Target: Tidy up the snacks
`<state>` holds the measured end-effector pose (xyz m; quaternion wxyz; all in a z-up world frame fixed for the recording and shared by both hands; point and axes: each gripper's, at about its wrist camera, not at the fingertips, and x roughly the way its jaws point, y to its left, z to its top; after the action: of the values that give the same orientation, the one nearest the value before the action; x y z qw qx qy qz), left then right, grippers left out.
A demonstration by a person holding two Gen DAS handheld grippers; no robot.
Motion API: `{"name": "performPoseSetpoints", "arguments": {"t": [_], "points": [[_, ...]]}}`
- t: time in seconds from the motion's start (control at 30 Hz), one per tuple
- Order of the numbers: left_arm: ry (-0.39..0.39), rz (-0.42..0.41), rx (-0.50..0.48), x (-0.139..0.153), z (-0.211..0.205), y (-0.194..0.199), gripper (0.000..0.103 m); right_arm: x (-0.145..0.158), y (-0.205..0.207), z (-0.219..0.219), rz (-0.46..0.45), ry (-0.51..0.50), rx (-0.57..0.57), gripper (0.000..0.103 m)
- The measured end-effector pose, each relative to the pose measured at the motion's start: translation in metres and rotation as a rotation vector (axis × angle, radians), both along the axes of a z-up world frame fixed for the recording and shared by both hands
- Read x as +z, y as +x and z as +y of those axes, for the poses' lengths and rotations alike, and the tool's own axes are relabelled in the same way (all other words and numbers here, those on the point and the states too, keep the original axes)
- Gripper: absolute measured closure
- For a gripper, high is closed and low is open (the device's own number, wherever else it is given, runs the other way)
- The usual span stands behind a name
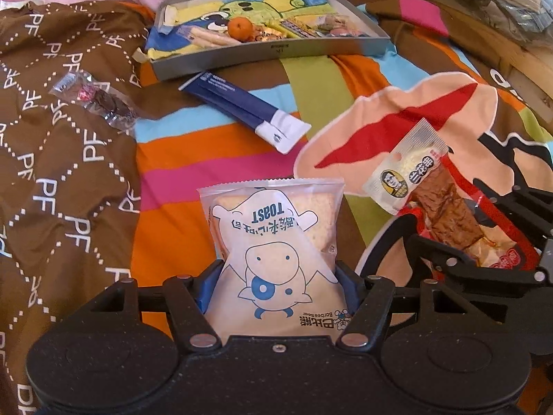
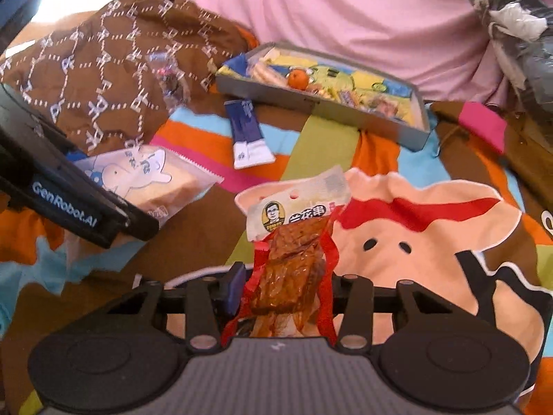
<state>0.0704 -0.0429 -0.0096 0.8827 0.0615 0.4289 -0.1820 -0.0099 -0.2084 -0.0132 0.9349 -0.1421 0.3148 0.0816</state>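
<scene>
I have the toast packet (image 1: 276, 252) clamped in my left tool (image 1: 278, 276), its jaws pressed against the packet's two sides low down, so the packet stands up ahead of the tool with its long axis running forward, toward the far edge of the bed. In my right tool (image 2: 281, 294) I hold the dried tofu snack (image 2: 293, 242), the jaws closed on the red-edged lower end while the white label end sticks out ahead and leans a little left. Both packets are lifted off the striped bedspread (image 1: 214, 152) rather than lying on it, as far as I can judge. The grey tray (image 1: 269, 53), where an orange (image 1: 240, 28) and several wrapped snacks already sit, lies straight ahead and further off from both tools; from the left tool it is nearly dead ahead, from the right tool ahead and slightly to the right. I judge neither hand clearly nearer, though the left has the straighter line. Between the tools and the tray lies a dark blue sachet pair (image 1: 247, 109), its long axis slanting across the path, and off to the left on the brown quilt (image 1: 62, 138) a clear-wrapped dark sweet (image 1: 100, 100) waits, well apart from the tray.
</scene>
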Motion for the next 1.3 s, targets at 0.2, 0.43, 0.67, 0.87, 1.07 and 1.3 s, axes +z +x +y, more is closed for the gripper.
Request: {"name": "performPoseSetpoints", "arguments": {"t": [0.2,0.43,0.67,0.87,1.07,1.3], "points": [[-0.018,-0.025,0.037,0.015,-0.001,0.012,0.035,0.01,0.006,-0.004,-0.045,0.02,-0.004,0.058],[-0.036,-0.036,0.069,0.019,-0.002,0.022,0.035,0.009,0.008,-0.009,-0.055,0.022,-0.014,0.059],[-0.043,-0.039,0.079,0.019,-0.002,0.027,0.035,0.012,0.011,-0.014,-0.07,0.052,-0.023,0.06],[-0.067,-0.073,0.096,0.03,-0.001,0.034,0.035,0.023,0.012,-0.018,-0.118,0.095,-0.028,0.06],[-0.077,-0.118,0.112,0.046,-0.004,0.045,0.035,0.041,0.018,-0.027,-0.187,0.14,-0.037,0.059],[-0.08,-0.222,0.154,0.093,-0.002,0.076,0.035,0.075,0.049,-0.049,-0.248,0.203,-0.028,0.059]]}}
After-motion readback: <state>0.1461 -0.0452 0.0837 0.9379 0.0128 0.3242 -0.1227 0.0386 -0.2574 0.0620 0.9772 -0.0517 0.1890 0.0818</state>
